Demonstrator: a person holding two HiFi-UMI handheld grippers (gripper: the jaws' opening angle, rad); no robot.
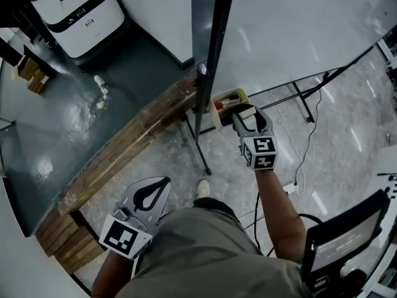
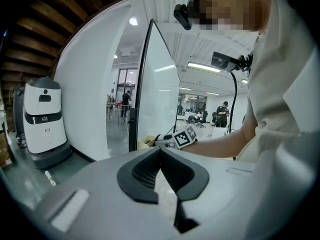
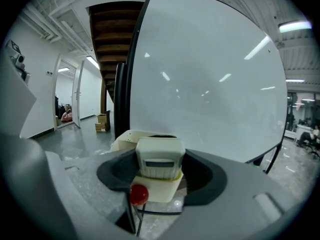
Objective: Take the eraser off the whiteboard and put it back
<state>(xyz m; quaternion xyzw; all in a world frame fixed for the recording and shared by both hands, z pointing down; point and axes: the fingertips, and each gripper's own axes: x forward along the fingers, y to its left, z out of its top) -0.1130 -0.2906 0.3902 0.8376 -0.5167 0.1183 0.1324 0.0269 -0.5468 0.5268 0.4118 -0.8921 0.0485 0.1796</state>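
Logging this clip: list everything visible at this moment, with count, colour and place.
whiteboard: one, white with a dark frame, on a stand, upper right
tray: one, cream, at the whiteboard's lower edge by the post
eraser: one, cream, at the tray
red knob-like piece: one, red, by the tray's near side; kind unclear
machine: one, white with a black band, top left
wooden planks: several, brown, edging the dark floor
left hand-held gripper: one, grey, jaws together, empty, lower left
right hand-held gripper: one, grey, closed on the eraser
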